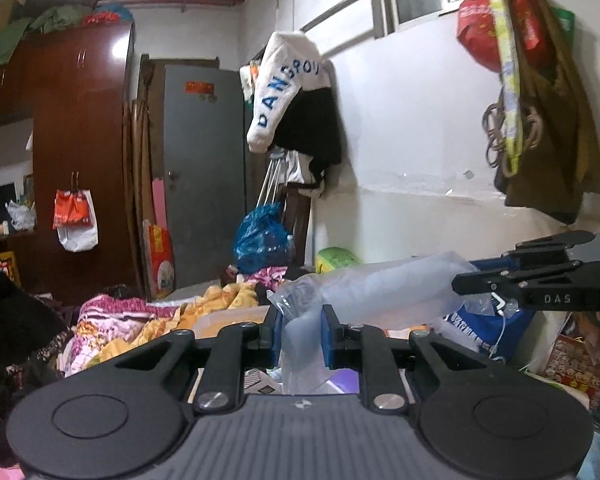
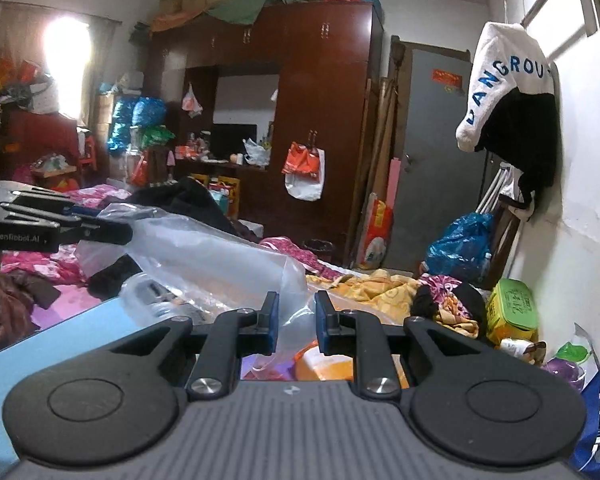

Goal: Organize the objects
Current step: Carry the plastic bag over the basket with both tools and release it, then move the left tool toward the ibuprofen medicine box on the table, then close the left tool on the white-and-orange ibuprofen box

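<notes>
Barely begun: clear plastic bag (image 1: 364, 292) pinched in left claw (image 1: 299, 334) and right claw (image 2: 296, 320) (bed (image 2: 380, 284) cluttered).

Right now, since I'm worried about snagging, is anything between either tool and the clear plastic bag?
Nothing visible. The clear plastic bag sits directly between the fingers of the left tool and of the right tool, stretched in the air from one to the other.

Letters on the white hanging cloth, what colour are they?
Blue letters on white cloth, clearest in the right wrist view.
</notes>
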{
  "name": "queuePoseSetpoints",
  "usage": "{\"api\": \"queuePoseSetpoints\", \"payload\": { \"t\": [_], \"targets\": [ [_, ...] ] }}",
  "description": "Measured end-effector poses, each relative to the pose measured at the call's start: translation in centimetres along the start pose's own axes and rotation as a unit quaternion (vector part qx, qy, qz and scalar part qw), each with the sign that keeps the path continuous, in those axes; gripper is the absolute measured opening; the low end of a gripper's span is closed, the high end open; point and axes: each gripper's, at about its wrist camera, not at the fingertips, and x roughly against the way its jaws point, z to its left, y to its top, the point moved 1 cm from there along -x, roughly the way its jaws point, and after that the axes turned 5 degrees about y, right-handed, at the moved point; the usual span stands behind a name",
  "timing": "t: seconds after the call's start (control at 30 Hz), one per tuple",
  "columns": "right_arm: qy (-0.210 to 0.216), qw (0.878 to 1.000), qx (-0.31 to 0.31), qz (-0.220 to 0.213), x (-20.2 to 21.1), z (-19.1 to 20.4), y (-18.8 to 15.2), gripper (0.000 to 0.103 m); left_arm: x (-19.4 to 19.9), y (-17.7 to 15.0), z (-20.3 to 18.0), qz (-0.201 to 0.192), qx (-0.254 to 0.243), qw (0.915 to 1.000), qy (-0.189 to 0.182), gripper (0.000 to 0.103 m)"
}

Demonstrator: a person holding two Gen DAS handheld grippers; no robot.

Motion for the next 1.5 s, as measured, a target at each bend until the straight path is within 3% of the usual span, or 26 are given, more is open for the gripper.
{"api": "queuePoseSetpoints", "payload": {
  "t": [0.37, 0.43, 0.47, 0.5, 0.53, 0.57, 0.63, 0.67, 0.7, 0.83, 0.93, 1.0, 1.1, 1.23, 1.43, 1.5],
  "targets": [
    [-0.008, 0.999, -0.010, 0.037, -3.9, -1.1, -0.9, 0.021, -6.8, -0.5, 1.7, 0.047, 0.018, 0.9983, 0.031, 0.024],
    [-0.014, 0.999, -0.009, 0.040, -4.2, -1.3, -1.1, 0.023, -7.4, -0.9, 1.8, 0.054, 0.015, 0.9978, 0.036, 0.032],
    [-0.020, 0.999, -0.011, 0.040, -4.2, -1.5, -1.2, 0.037, -7.7, -1.1, 1.6, 0.059, 0.006, 0.9973, 0.043, 0.036],
    [-0.029, 0.999, -0.016, 0.042, -4.3, -1.7, -1.2, 0.048, -8.1, -1.3, 1.4, 0.063, -0.008, 0.9965, 0.055, 0.049],
    [-0.037, 0.998, -0.019, 0.044, -4.3, -1.8, -1.3, 0.071, -8.5, -1.5, 1.3, 0.072, -0.021, 0.9951, 0.065, 0.067],
    [-0.043, 0.998, -0.019, 0.039, -4.0, -2.0, -1.2, 0.083, -8.7, -1.7, 1.2, 0.076, -0.023, 0.9942, 0.072, 0.074],
    [-0.050, 0.998, -0.013, 0.020, -2.5, -1.7, -1.3, 0.090, -7.5, -1.6, 1.1, 0.049, -0.021, 0.9959, 0.072, 0.077],
    [-0.052, 0.999, -0.012, 0.013, -1.8, -1.6, -1.3, 0.100, -6.5, -1.4, 1.1, 0.030, -0.015, 0.9968, 0.073, 0.077],
    [-0.057, 0.998, -0.013, 0.008, -0.8, -1.4, -1.3, 0.103, -5.4, -1.0, 1.2, 0.013, -0.005, 0.9972, 0.073, 0.080],
    [-0.062, 0.998, -0.029, -0.016, 3.9, -0.8, -2.7, 0.103, 0.6, -0.8, 0.1, -0.036, 0.010, 0.9977, 0.056, 0.094],
    [-0.047, 0.996, -0.068, -0.011, 6.4, -0.9, -5.8, 0.103, 4.2, -3.3, -2.0, -0.029, -0.018, 0.9984, 0.044, 0.095],
    [-0.045, 0.995, -0.088, 0.020, 6.3, -1.1, -8.3, 0.103, 5.3, -5.6, -3.2, -0.012, -0.041, 0.9984, 0.036, 0.095],
    [-0.037, 0.991, -0.104, 0.077, 4.5, -1.1, -11.3, 0.103, 4.5, -8.4, -3.8, 0.021, -0.032, 0.9990, 0.022, 0.095],
    [0.000, 0.991, -0.081, 0.109, 2.5, -0.2, -13.5, 0.103, 1.3, -10.8, -4.0, 0.072, -0.023, 0.9970, -0.017, 0.094],
    [0.068, 0.987, -0.087, 0.118, -0.2, -0.2, -13.8, 0.103, -1.0, -11.8, -5.2, 0.121, -0.020, 0.9893, -0.078, 0.092],
    [0.073, 0.988, -0.080, 0.111, -0.3, -0.1, -13.8, 0.103, -1.5, -11.8, -5.7, 0.132, -0.022, 0.9866, -0.093, 0.091]
  ]
}}
